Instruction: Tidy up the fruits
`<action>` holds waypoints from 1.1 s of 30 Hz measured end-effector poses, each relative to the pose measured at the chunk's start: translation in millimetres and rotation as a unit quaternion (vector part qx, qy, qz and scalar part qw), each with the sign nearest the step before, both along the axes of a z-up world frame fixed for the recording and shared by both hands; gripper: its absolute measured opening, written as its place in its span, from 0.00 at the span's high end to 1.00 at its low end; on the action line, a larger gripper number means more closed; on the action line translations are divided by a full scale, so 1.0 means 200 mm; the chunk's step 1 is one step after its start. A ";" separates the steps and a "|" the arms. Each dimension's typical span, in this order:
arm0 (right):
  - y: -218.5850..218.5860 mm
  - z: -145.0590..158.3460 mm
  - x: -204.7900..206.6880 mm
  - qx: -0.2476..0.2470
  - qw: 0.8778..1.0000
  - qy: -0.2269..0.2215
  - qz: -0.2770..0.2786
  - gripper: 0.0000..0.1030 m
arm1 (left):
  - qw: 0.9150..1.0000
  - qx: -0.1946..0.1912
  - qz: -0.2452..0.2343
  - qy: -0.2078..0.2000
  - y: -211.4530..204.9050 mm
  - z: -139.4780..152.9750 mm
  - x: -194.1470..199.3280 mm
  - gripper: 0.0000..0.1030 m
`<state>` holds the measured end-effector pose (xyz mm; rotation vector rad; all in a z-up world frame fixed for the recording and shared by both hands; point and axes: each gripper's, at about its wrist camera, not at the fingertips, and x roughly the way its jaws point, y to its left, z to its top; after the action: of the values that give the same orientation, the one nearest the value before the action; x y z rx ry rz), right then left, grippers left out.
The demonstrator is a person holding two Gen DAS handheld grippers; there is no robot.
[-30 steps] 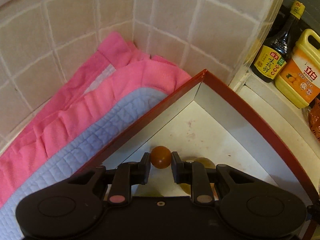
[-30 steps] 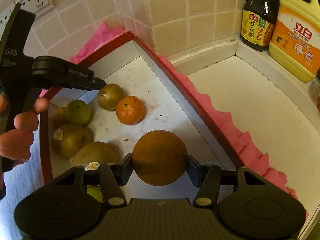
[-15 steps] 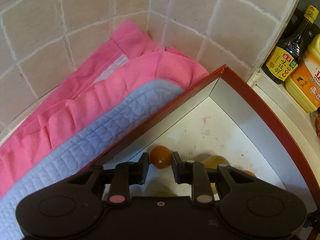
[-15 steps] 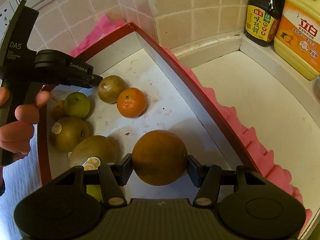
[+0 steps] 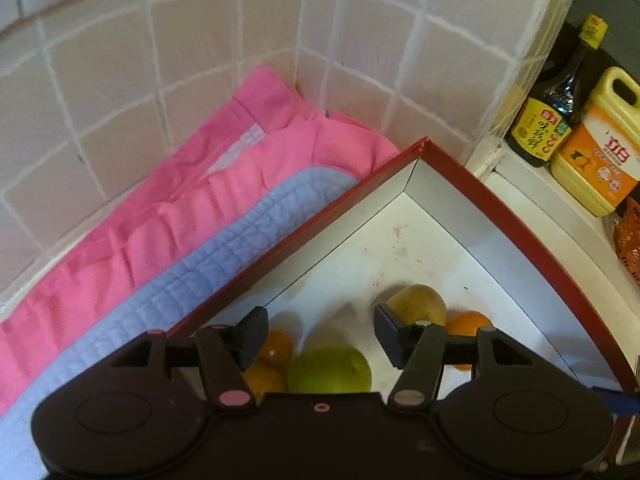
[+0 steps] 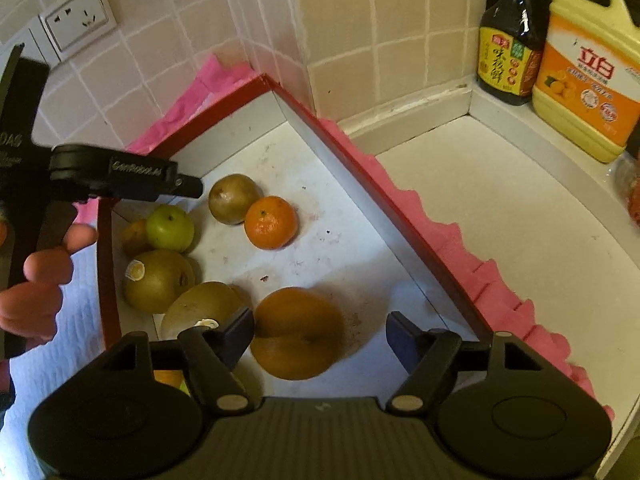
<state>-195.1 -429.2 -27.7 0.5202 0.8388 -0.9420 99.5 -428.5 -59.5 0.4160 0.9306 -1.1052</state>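
Note:
A red-rimmed tray (image 6: 384, 196) with a white floor holds several fruits. My right gripper (image 6: 320, 340) is open; a large brownish orange (image 6: 296, 332), blurred, lies on the tray floor between its fingers, free of them. Nearby lie a bright orange (image 6: 271, 222), a green apple (image 6: 170, 228) and brown pears (image 6: 158, 280). My left gripper (image 5: 320, 334) is open and empty above the tray's far corner, over a small orange fruit (image 5: 278, 348), a green apple (image 5: 330, 368) and a brown pear (image 5: 418, 304). It also shows in the right wrist view (image 6: 188, 186).
A pink cloth (image 5: 160, 208) and a blue quilted mat (image 5: 192, 280) lie under the tray against the tiled wall. A dark sauce bottle (image 6: 506, 40) and a yellow detergent jug (image 6: 588, 68) stand on the ledge at right. White counter (image 6: 500, 216) lies right of the tray.
Both grippers opened. The right one let go of the large orange, which dropped onto the tray. The left one let go of the small orange fruit and drew back.

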 end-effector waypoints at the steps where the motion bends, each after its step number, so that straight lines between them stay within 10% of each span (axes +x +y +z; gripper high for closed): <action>1: 0.01 0.02 -0.01 0.000 1.000 -0.004 -0.002 0.27 | 1.000 -0.004 -0.001 0.001 0.02 0.02 0.00 0.32; 10: 0.20 0.20 -0.05 -0.033 0.998 -0.049 -0.005 0.23 | 0.994 -0.082 0.051 0.052 0.48 0.26 -0.02 0.25; 22: 0.57 0.34 0.10 -0.035 0.994 -0.104 0.026 0.21 | 0.986 -0.136 0.085 -0.052 1.13 0.60 -0.22 0.23; 33: 0.93 0.38 0.19 -0.109 0.993 -0.051 0.018 0.21 | 0.981 -0.142 0.093 -0.093 1.43 0.64 -0.42 0.23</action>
<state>-156.6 -243.1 47.6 0.3601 0.6408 -0.9534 14.7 -142.9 68.0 0.1891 0.6233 -0.9907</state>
